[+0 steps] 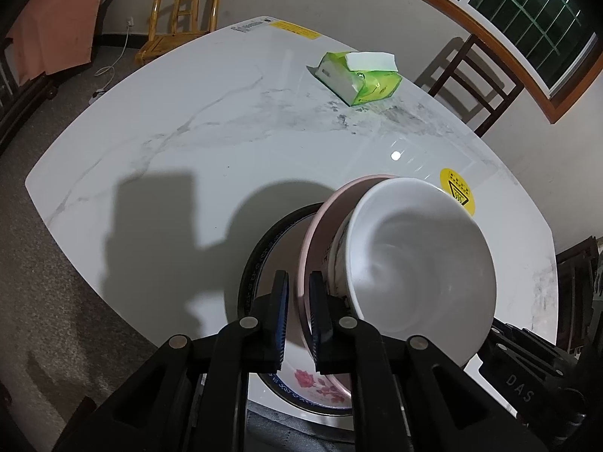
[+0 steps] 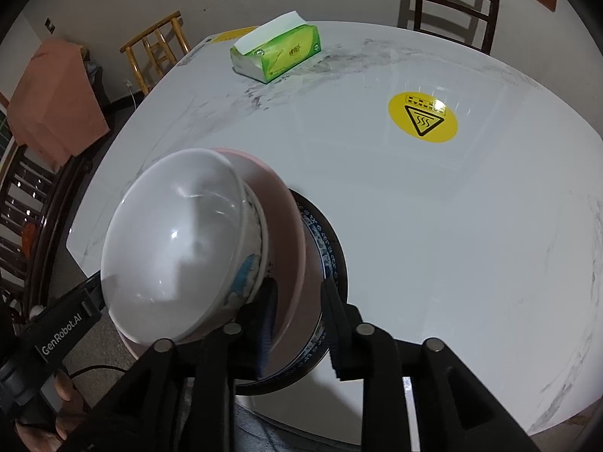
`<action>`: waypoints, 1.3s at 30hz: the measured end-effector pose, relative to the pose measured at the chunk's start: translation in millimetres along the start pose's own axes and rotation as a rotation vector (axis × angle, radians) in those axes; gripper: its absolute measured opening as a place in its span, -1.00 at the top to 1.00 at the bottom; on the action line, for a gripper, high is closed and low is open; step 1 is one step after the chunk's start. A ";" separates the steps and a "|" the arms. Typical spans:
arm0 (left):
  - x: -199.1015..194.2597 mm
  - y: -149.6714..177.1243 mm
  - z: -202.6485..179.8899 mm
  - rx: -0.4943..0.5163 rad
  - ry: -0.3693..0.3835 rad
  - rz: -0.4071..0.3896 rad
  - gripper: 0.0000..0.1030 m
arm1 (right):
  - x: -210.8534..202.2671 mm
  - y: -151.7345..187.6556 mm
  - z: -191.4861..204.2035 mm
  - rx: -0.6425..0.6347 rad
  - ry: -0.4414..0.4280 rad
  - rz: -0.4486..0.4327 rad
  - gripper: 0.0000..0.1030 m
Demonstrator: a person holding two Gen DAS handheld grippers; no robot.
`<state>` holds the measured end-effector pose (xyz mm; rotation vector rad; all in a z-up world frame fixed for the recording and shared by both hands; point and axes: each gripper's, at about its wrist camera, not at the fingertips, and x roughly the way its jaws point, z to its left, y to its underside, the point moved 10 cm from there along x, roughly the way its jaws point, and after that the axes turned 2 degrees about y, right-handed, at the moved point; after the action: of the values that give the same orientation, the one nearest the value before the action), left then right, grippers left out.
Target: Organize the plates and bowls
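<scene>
A white bowl [image 1: 414, 256] [image 2: 173, 248] sits in a pink plate [image 1: 320, 226] [image 2: 286, 233]. Both rest on a blue-rimmed plate [image 1: 260, 248] [image 2: 331, 248] with a rose print, near the front edge of the white marble table [image 1: 226, 113] [image 2: 452, 226]. My left gripper [image 1: 300, 320] is shut on the pink plate's left rim. On the opposite side, my right gripper [image 2: 297, 324] straddles the rims of the pink and blue-rimmed plates with its fingers apart; the pads do not press on them.
A green tissue box [image 1: 358, 75] [image 2: 279, 52] lies at the far side of the table, with a yellow warning sticker [image 1: 458, 190] [image 2: 423, 117] nearer. A wooden chair [image 1: 181, 11] and a dark chair [image 1: 475, 83] [image 2: 452, 0] stand beyond the table. A hand [image 2: 64, 395] holds the left tool.
</scene>
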<state>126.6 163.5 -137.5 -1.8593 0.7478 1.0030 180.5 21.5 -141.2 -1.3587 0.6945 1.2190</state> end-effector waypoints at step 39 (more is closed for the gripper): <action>-77.6 34.8 -16.4 0.173 -0.088 -0.240 -0.12 | -83.9 41.5 -0.1 -0.094 -0.074 -0.311 -0.01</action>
<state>66.0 141.1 -79.9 -1.6974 0.5270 0.8332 118.0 -6.9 -77.7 -1.4307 0.3596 1.0557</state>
